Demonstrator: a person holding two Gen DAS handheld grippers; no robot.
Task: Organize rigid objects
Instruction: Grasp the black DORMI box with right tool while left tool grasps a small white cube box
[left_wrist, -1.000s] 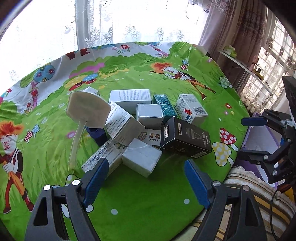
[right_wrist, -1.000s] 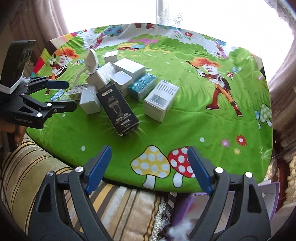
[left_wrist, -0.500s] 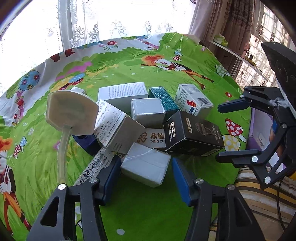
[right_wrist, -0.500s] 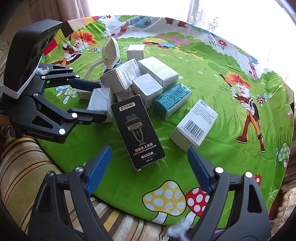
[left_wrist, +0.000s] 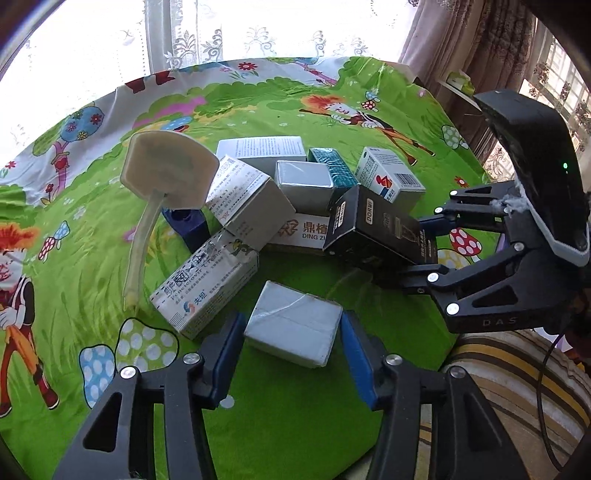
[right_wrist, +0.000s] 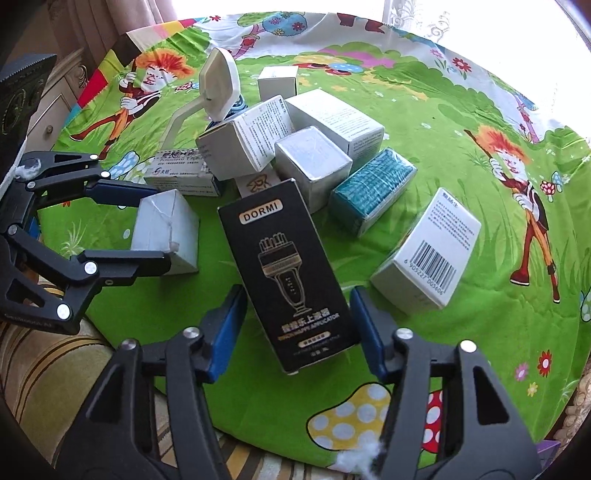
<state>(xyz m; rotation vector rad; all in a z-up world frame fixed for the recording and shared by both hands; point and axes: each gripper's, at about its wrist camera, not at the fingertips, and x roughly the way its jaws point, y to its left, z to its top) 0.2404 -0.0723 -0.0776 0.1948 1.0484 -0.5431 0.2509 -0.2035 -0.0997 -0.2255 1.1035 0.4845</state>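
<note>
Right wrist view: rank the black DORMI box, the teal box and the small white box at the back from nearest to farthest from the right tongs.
1. Black DORMI box: between the closing right tongs, near table edge.
2. Teal box: mid-table, up and right of it.
3. Small white box: far back, beside the white paddle-shaped thing.

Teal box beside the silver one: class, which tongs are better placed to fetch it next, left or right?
Probably right. The teal box lies just beyond the black DORMI box, which the right tongs are closing around. The left tongs straddle a grey box farther away.
</note>
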